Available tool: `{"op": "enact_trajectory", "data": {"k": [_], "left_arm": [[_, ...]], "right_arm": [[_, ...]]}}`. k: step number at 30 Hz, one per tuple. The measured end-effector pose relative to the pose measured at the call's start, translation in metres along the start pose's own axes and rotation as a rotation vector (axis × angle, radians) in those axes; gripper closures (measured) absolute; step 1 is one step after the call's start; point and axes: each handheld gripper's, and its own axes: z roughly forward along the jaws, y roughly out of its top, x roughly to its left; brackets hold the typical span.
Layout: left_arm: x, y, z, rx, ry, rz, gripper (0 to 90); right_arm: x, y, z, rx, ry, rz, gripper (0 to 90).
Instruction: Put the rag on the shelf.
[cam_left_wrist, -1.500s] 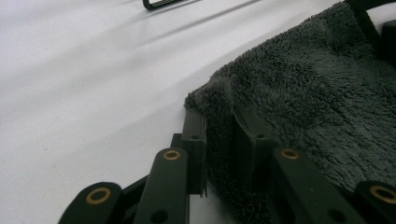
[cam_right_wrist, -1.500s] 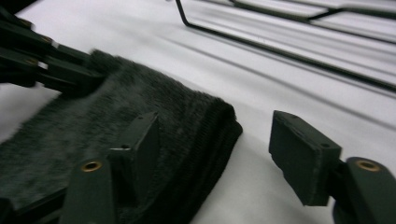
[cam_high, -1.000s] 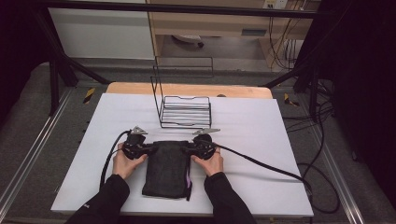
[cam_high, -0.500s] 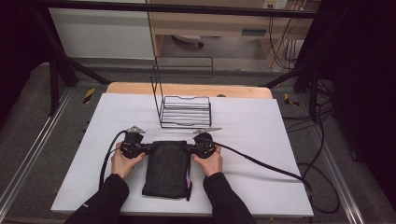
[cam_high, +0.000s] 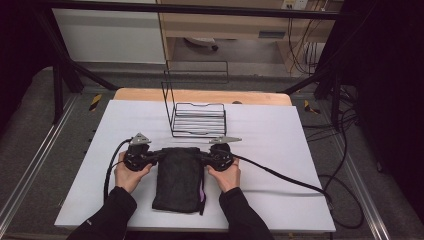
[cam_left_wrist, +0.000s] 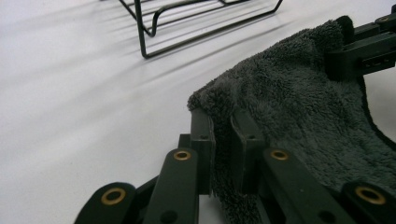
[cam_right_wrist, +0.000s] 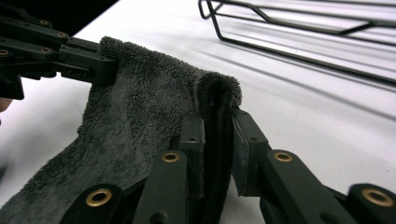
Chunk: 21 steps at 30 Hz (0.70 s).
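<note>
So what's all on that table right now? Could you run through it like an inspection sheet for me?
Surface: white tabletop, with a wooden strip along its far edge.
Job's things: dark grey fleecy towel, folded, lying flat near the person; a purple edge shows at its right side.
Clutter: black wire rack standing behind the towel, apart from it.
Grippers: left gripper pinches the towel's far left corner; right gripper pinches its far right corner.
Cables: one black cable trails right off the table; another loops by the left hand.
Surroundings: black frame bars, grey floor, pale cabinet behind.
</note>
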Motion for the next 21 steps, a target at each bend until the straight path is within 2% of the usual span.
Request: {"op": "enact_trajectory", "data": {"k": [16,21], "left_arm": [[-0.015,0.011,-0.030,-0.096,-0.013,0.049,81.3],[-0.020,0.015,-0.038,-0.127,-0.015,0.059,81.4]], "right_arm": [[0.013,0.008,-0.030,-0.098,0.029,-0.039,77.5],[0.018,0.012,-0.039,-0.126,0.021,-0.071,77.6]]}}
